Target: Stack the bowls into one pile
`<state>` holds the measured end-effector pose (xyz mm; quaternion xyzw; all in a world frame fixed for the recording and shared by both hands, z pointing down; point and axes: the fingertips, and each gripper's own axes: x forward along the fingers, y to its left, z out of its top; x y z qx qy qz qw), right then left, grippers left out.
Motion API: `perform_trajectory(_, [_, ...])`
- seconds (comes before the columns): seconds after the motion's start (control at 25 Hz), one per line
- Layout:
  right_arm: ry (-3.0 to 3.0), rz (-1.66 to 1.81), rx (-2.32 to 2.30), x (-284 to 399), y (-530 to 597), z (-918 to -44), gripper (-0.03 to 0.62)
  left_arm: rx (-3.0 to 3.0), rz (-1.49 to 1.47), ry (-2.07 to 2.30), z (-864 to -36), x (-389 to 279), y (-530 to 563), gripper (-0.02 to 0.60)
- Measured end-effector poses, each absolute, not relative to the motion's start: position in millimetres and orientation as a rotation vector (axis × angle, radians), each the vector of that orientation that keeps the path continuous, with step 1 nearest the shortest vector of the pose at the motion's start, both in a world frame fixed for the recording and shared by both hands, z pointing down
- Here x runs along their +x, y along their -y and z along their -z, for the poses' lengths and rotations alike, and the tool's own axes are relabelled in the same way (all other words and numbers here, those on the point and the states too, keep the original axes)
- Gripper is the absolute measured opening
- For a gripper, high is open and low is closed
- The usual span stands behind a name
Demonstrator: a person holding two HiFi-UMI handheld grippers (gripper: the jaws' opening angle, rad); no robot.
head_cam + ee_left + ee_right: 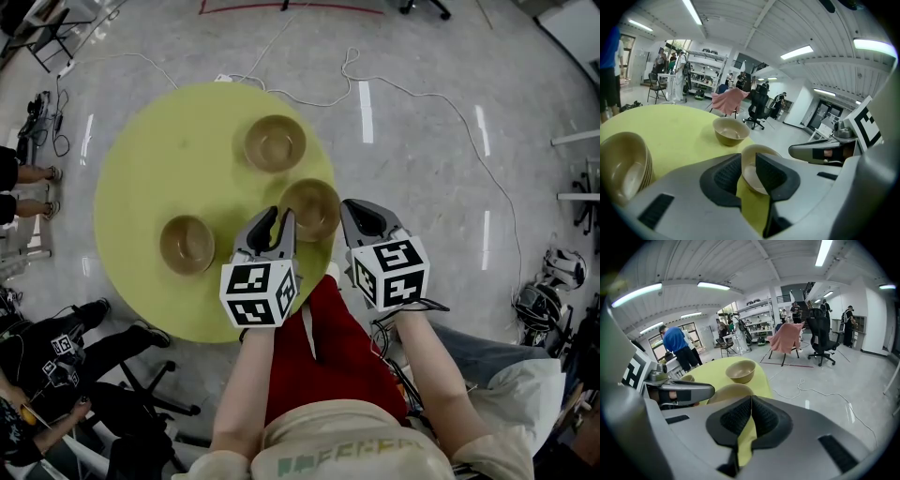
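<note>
Left tongs (278,217) are held slightly apart at the nearest bowl (312,206), right tongs (350,210) are kept closed and empty, nothing's been stacked yet.

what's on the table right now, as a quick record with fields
surface: round yellow table
bowls: three in view, apart from each other: far bowl, near bowl, left bowl
left gripper: open, jaws a little apart, near bowl showing in the gap
right gripper: shut, empty, beside near bowl
pile: not yet one pile
</note>
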<state>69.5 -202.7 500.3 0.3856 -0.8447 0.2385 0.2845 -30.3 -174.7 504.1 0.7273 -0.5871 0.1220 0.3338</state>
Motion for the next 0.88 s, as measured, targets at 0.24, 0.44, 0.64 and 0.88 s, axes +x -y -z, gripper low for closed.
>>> perform_trajectory(0.24, [2.368, -0.722, 0.955, 55.7, 197.6, -495.0, 0.035, 1.903, -0.308, 1.528, -505.7, -30.8, 175.4, 0.087])
perform_trajectory(0.44, [2.33, -0.596, 0.993, 62.2, 202.0, -498.4, 0.038, 1.91, -0.316, 1.525, -504.2, -32.0, 175.1, 0.089])
perform_trajectory(0.64, [2.306, -0.636, 0.957, 62.1, 200.3, -504.9, 0.038, 1.898, -0.331, 1.527, -508.2, -33.6, 175.2, 0.101])
perform_trajectory(0.88, [2.248, -0.657, 0.936, 84.4, 191.3, -517.3, 0.043, 1.858, -0.331, 1.522, -515.9, -18.4, 166.0, 0.118])
